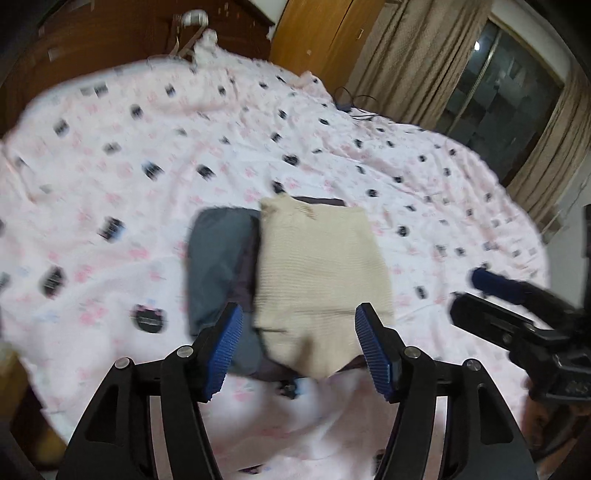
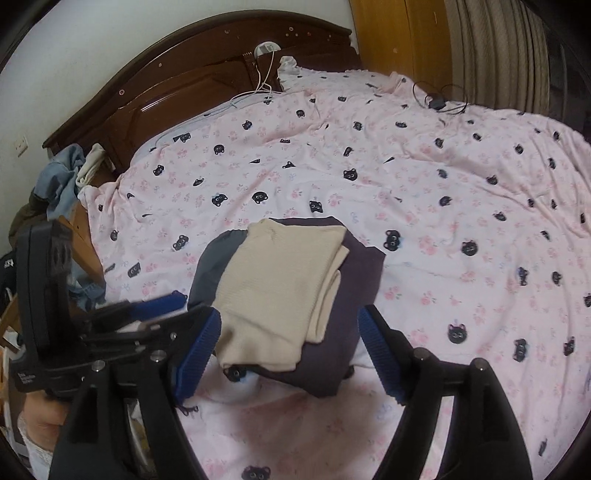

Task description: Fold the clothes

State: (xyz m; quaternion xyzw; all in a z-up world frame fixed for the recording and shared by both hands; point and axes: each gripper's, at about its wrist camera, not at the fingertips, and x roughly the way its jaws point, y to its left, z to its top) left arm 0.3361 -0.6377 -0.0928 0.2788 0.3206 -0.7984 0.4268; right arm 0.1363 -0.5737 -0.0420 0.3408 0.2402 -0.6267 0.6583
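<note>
Left gripper (image 1: 299,350): jaws spread wide, holding nothing, blue ribbed pads (image 1: 223,354) at the lower centre of the left wrist view. Right gripper (image 2: 290,354): jaws likewise spread wide, holding nothing, at the lower centre of the right wrist view.

Stack of folded clothes (image 1: 291,284): centre of both views, lying on the bed just ahead of both pairs of pads; near edge seen between the fingertips, contact with the pads not determinable.

Top item, cream knit sweater (image 2: 280,284): folded to a rough rectangle, ribbed texture, layered edges showing on its right side in the right wrist view.
Beneath it, dark purple garment (image 2: 351,295): folded, sticking out to the right and toward the lower edge of the frame.
Grey garment (image 1: 214,266): folded, sticking out to the left of the sweater in both views.

Bedsheet (image 2: 443,206): pale pink, printed with small black cat faces and pink flowers, wrinkled, covering the whole bed. Left wrist view blurred.

Headboard (image 2: 177,92): dark brown wood, upper left of the right wrist view, with a white round object and white cord (image 2: 266,70) hanging against it.
Black cable (image 2: 439,99): coiled on the sheet, upper right.
Pile of loose clothes (image 2: 70,173): blue and white, left edge of the right wrist view, beside the bed.
Wooden door (image 1: 317,33): orange-brown, top centre of the left wrist view.
Curtains (image 1: 417,55): beige, upper right, framing a dark window (image 1: 506,85).
</note>
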